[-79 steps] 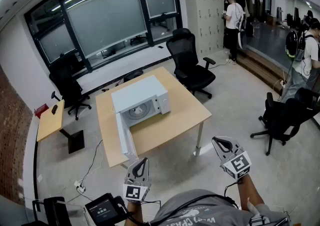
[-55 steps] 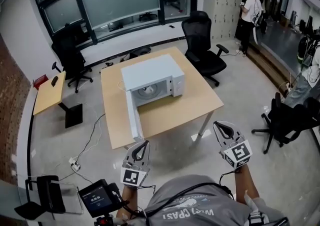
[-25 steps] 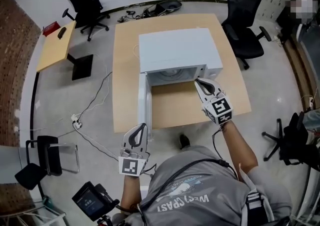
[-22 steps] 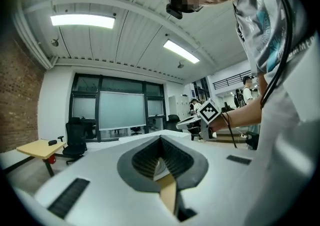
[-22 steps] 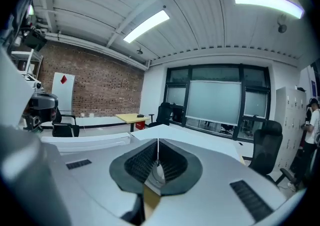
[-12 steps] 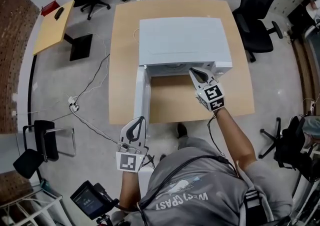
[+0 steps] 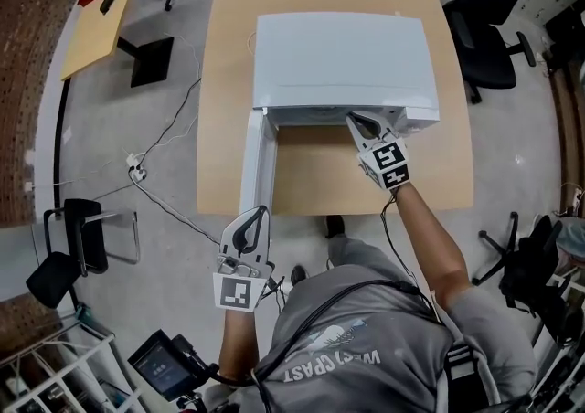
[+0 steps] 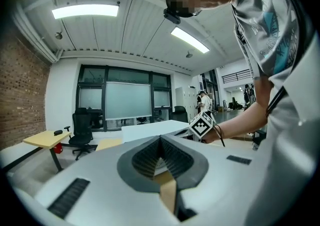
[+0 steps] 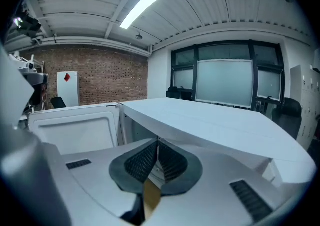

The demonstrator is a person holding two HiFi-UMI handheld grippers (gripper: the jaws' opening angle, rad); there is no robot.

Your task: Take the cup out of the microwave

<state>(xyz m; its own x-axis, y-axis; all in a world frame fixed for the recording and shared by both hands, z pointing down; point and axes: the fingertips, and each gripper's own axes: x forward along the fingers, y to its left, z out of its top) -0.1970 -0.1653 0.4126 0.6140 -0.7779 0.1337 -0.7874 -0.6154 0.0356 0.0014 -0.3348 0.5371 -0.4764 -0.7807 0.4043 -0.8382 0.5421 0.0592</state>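
Pointing at the open front of the white microwave [image 7: 343, 55], the right gripper [image 7: 352, 119] has its jaws pressed together with nothing between them, its tip just at the edge of the opening. The microwave door [image 7: 258, 160] stands swung out to the left over the wooden table [image 7: 315, 183]. The left gripper [image 7: 259, 212] hangs off the table's near edge, close to the door's end, jaws likewise clenched and empty. The cup cannot be seen: the microwave's top hides its inside.

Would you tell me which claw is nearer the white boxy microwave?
Right. The right claw is at the microwave's open front; the left claw is back near its door's outer end.
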